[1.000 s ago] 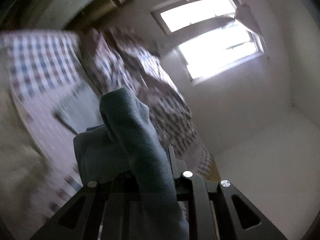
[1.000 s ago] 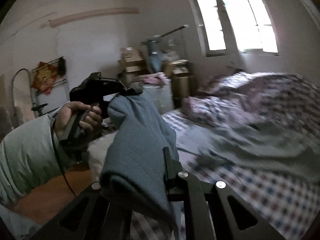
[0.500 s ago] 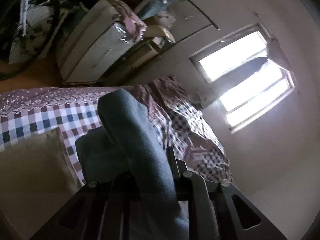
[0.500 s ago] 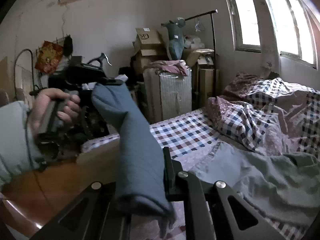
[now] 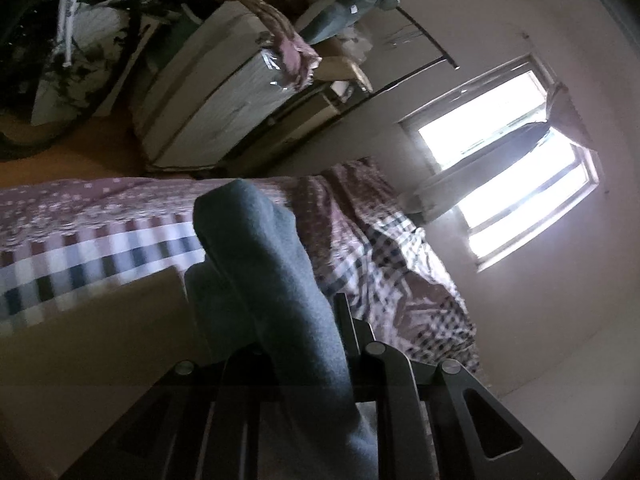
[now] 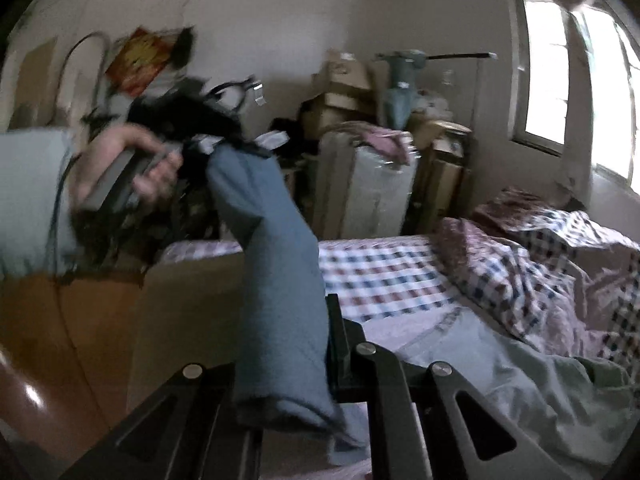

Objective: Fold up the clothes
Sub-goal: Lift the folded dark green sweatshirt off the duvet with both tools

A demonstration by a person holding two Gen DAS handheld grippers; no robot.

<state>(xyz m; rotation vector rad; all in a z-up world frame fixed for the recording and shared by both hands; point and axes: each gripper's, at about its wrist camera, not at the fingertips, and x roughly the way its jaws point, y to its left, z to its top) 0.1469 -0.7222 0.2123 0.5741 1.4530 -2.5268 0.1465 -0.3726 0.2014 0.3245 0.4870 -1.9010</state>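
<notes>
1. Closest to me, my right gripper (image 6: 288,344) is clenched on a blue-grey garment (image 6: 276,280); the cloth rises out of the jaws in a thick fold and its loose end hangs over the gripper's frame.
2. My left gripper (image 5: 300,332) is likewise clamped on the same blue-grey garment (image 5: 272,288), which bunches up between the fingers and drapes back toward the camera.
3. From the right wrist I see the garment stretch up and to the left to my left hand (image 6: 132,168), which grips the other tool's handle, a pale sleeve (image 6: 32,200) behind it. The cloth is held in the air between the two grippers, above the bed's near edge.
4. Just beyond lies the bed (image 6: 380,276) with a checked sheet; a pale green garment (image 6: 520,376) lies spread on it to the right.
5. Farther on, a crumpled checked quilt (image 6: 540,264) is heaped toward the window side.
6. At the far wall stand cardboard boxes (image 6: 344,92) and a wrapped tall case (image 6: 376,188) with pink cloth on top; bright windows (image 6: 548,76) are at right.
</notes>
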